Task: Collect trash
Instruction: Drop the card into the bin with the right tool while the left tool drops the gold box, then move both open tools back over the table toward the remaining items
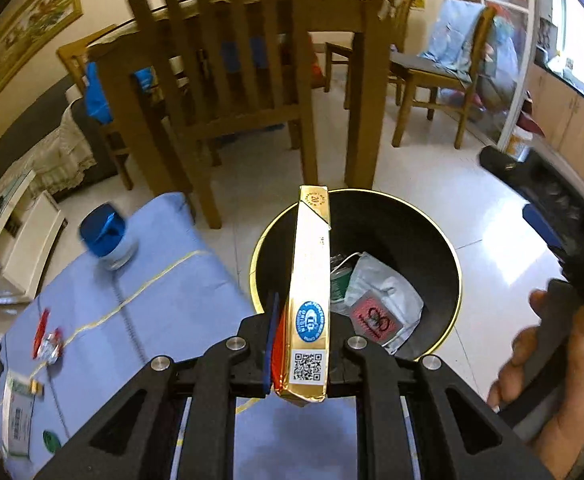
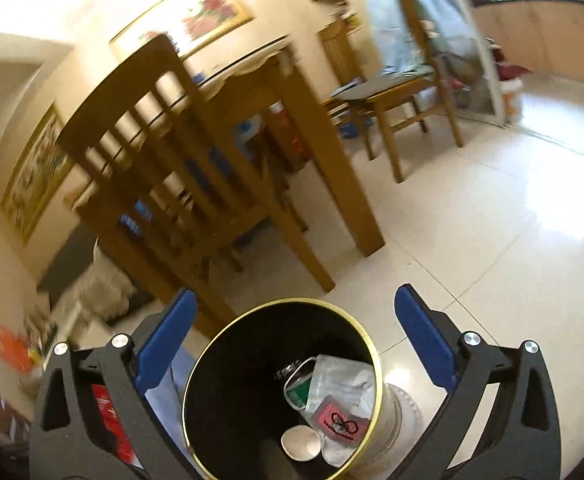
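Observation:
My left gripper (image 1: 298, 312) is shut on a gold cigarette box (image 1: 310, 280) and holds it upright over the near rim of a black trash bin with a gold rim (image 1: 432, 216). In the bin lie a white plastic bag (image 1: 388, 296) and a red card (image 1: 372, 318). My right gripper (image 2: 292, 320) is open and empty, above the same bin (image 2: 212, 364), which holds the bag (image 2: 340, 380), the red card (image 2: 342, 424) and a small paper cup (image 2: 301, 442). More trash lies on the blue cloth (image 1: 164, 280): a blue-lidded jar (image 1: 108, 236), wrappers (image 1: 50, 342) and a paper packet (image 1: 18, 420).
A wooden dining table (image 1: 332, 4) and chairs (image 1: 220, 68) stand just beyond the bin on a pale tiled floor (image 1: 492, 240). A hand on the other gripper's handle (image 1: 548, 364) is at the right. A low white shelf (image 1: 24, 240) stands at the left.

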`<state>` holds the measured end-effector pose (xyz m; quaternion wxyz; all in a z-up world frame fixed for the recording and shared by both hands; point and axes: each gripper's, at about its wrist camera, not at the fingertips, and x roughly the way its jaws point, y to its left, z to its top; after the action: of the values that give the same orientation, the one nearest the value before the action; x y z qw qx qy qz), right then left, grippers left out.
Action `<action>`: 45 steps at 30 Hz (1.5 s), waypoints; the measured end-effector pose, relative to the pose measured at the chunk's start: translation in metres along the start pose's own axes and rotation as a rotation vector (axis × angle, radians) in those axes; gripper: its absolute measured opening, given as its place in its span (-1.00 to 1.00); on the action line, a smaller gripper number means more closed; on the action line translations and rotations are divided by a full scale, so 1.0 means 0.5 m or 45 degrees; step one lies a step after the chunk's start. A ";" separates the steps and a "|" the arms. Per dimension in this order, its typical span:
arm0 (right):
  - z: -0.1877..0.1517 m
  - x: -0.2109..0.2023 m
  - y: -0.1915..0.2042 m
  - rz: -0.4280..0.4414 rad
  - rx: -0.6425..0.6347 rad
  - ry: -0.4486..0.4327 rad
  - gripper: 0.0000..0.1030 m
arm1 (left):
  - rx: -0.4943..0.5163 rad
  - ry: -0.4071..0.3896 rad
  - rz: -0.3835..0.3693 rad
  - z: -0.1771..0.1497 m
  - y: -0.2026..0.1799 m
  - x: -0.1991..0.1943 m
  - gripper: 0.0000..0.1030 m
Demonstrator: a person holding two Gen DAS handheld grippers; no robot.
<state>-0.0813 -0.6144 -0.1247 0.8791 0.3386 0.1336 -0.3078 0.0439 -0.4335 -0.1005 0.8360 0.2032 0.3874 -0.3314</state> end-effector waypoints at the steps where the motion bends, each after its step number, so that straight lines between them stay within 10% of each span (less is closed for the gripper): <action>1: 0.010 -0.005 -0.015 -0.003 0.032 -0.016 0.90 | 0.010 0.000 -0.005 0.008 -0.008 0.007 -0.71; 6: 0.022 -0.019 -0.046 -0.012 0.083 -0.052 0.90 | 0.032 0.008 -0.038 0.038 -0.043 0.042 -0.69; 10: 0.025 -0.012 -0.040 -0.006 0.073 -0.042 0.90 | 0.043 0.002 -0.034 0.047 -0.040 0.054 0.00; 13: 0.021 -0.008 -0.025 -0.009 0.048 -0.036 0.90 | 0.045 -0.027 -0.018 0.039 -0.027 0.040 0.03; 21: -0.004 0.021 0.034 0.015 -0.073 0.051 0.90 | 0.005 -0.010 -0.003 -0.094 0.044 -0.044 0.37; 28: -0.155 0.073 0.268 0.442 -0.594 0.456 0.90 | -0.078 0.005 0.108 -0.323 0.163 -0.156 0.56; 38: -0.494 -0.058 0.617 1.085 -1.365 0.962 0.89 | -0.574 0.044 0.336 -0.572 0.478 -0.298 0.57; 41: -0.563 -0.054 0.682 0.936 -1.621 1.005 0.89 | -0.680 0.039 0.388 -0.625 0.533 -0.327 0.57; 45: -0.590 -0.043 0.699 0.848 -1.408 1.121 0.89 | -0.784 0.006 0.413 -0.664 0.588 -0.355 0.57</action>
<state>0.1151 -0.2020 -0.1526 0.8322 -0.0354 0.4955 0.2463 -0.0025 0.0401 -0.1424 0.8988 0.0012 0.4339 -0.0614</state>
